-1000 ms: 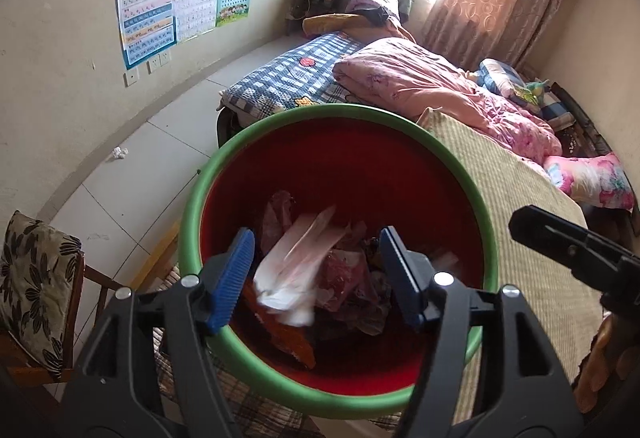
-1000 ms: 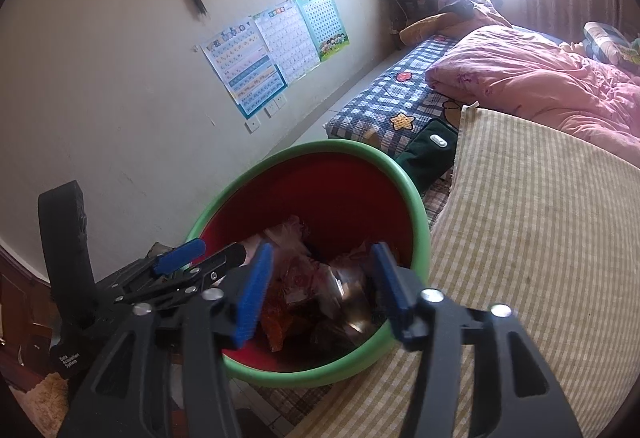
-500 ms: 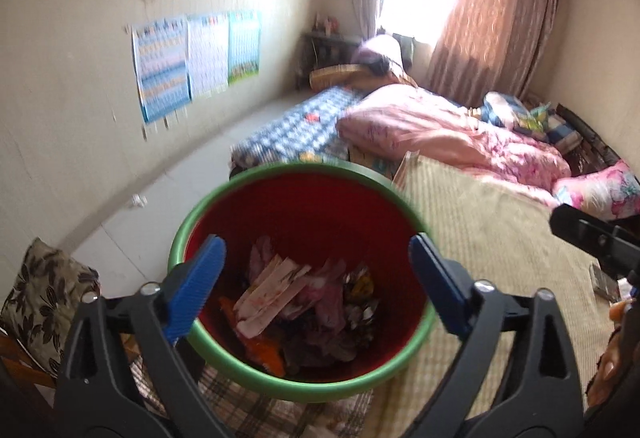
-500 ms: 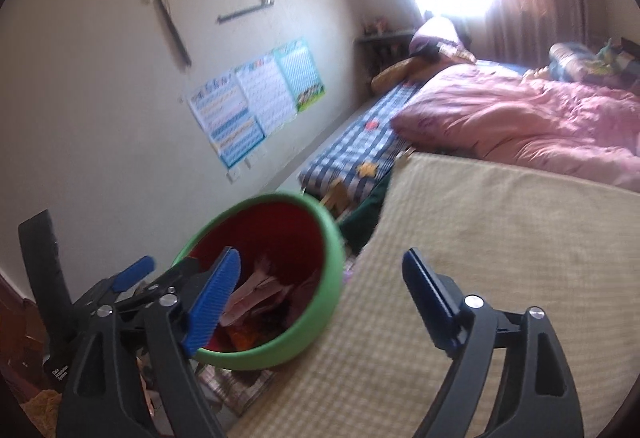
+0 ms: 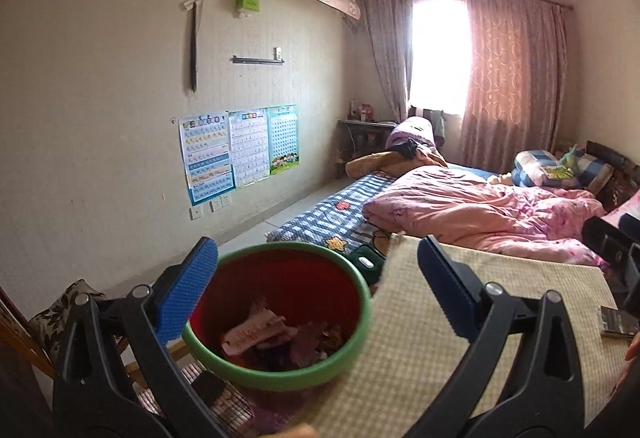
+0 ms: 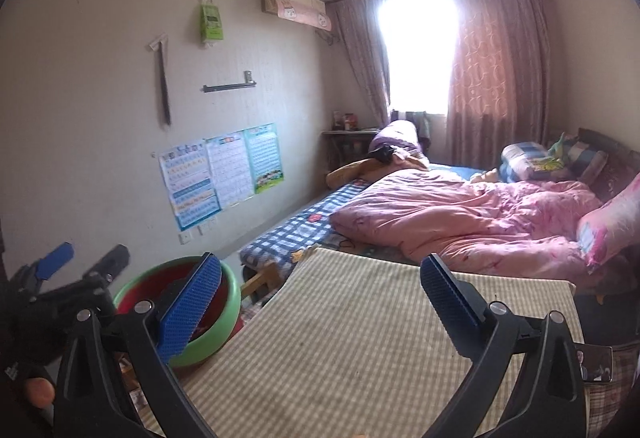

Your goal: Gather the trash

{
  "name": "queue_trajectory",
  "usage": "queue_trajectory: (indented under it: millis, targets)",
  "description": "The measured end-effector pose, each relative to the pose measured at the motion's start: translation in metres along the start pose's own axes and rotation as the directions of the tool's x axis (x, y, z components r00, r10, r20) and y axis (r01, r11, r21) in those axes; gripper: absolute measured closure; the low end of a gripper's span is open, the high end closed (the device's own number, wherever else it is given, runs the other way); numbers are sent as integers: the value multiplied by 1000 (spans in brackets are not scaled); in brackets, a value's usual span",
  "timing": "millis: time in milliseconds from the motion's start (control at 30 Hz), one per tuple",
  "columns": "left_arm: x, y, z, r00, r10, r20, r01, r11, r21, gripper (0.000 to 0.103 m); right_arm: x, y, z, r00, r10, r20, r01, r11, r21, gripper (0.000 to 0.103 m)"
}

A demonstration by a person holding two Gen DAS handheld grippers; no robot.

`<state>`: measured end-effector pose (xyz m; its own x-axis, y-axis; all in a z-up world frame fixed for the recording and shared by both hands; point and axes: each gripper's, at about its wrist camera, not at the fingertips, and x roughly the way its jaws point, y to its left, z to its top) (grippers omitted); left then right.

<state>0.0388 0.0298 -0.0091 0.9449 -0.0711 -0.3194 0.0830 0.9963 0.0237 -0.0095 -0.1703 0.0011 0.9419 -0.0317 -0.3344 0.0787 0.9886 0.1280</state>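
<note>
**Drop done, both claws empty: time to find the next bit of trash**

The step in hand looks like the tail end of a drop-off. The left claw (image 5: 318, 292) is spread wide with nothing between its pads, and the right claw (image 6: 320, 302) is the same; both have just been opening, and no scrap is seen in either. The bin (image 5: 280, 318), red inside with a green rim, sits at the near left, just beside the left edge of the checked mat (image 6: 380, 338) that covers the bed. Trash (image 5: 272, 334) is seen piled in its bottom: a pinkish wrapper and some darker scraps.

From the right view the bin (image 6: 224, 294) is mostly hidden behind the left pad, and the left claw (image 6: 76, 266) shows at the far left edge.

What's next, as a guess: more trash has to be located first. Nothing loose is spotted on the mat. A dark flat object (image 5: 618, 322) lies at its right edge, but it looks more like a phone than rubbish, so it should probably be left alone. The floor beside the bed is largely hidden, so the claws would need to be swung round and tipped down for a proper look before anything can be picked.
</note>
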Motion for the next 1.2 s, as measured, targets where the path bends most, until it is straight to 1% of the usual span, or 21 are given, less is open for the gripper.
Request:
queue_trajectory:
  millis: [67, 133, 200, 433, 567, 733, 1200]
  targets:
    - [-9, -11, -1, 1000, 21, -1, -21, 1000, 10, 5, -4, -10, -1, 1000, 5, 0, -5, 1000, 0, 7]
    - [-16, -18, -1, 999, 40, -22, -40, 999, 12, 5, -7, -14, -2, 1000, 13, -4, -13, 1000, 3, 7]
    - [-20, -23, -1, 999, 35, -30, -34, 999, 7, 5, -8, -21, -3, 1000, 21, -15, -21, 1000, 14, 7]
    - [-33, -31, 3, 998, 59, -30, -59, 998, 1, 5, -5, -39, -2, 994, 63, -85, -59, 997, 54, 7]
    - [-34, -36, 4, 997, 68, -31, -67, 998, 8, 5, -5, -44, -1, 994, 46, -101, -41, 998, 50, 7]
    - [-33, -45, 5, 997, 70, -35, -69, 997, 23, 5, -3, -52, -1, 993, 44, -112, -37, 997, 62, 7]
    - [-28, -58, 1, 997, 54, -56, -51, 997, 50, 5, -1, -63, -7, 990, 25, -136, -14, 997, 80, 7]
